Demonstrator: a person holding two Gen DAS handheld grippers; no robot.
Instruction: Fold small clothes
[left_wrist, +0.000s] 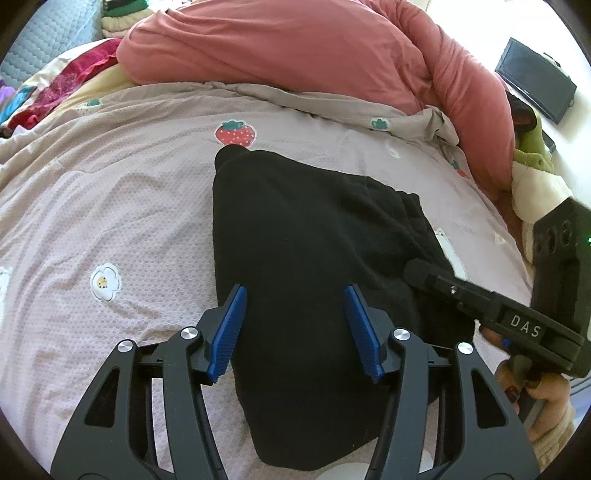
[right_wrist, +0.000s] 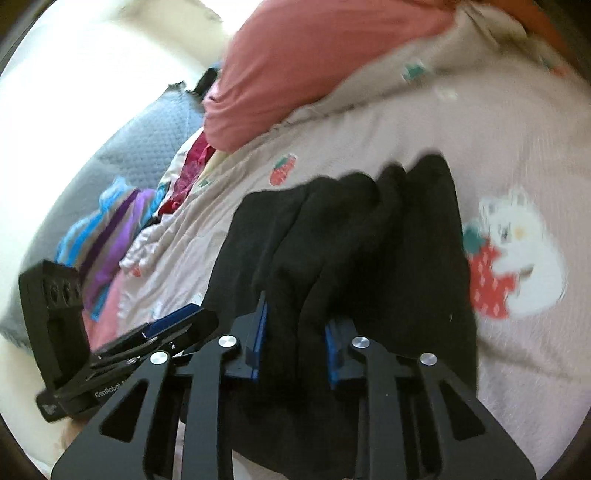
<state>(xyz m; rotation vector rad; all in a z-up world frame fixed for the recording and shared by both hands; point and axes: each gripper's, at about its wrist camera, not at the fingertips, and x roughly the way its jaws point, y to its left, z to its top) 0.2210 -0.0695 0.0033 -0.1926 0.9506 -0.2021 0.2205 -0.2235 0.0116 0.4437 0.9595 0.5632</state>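
A black garment lies folded on the pale pink bedsheet. My left gripper is open, its blue pads spread over the garment's near part, holding nothing. My right gripper comes in from the right and its tips rest on the garment's right edge. In the right wrist view the right gripper has bunched black cloth between its blue pads, with a gap still between them. The left gripper shows at the lower left of that view.
A salmon-pink duvet is heaped at the back. Colourful clothes lie at the left, also in the right wrist view. A green and white plush and a dark tablet lie at the right.
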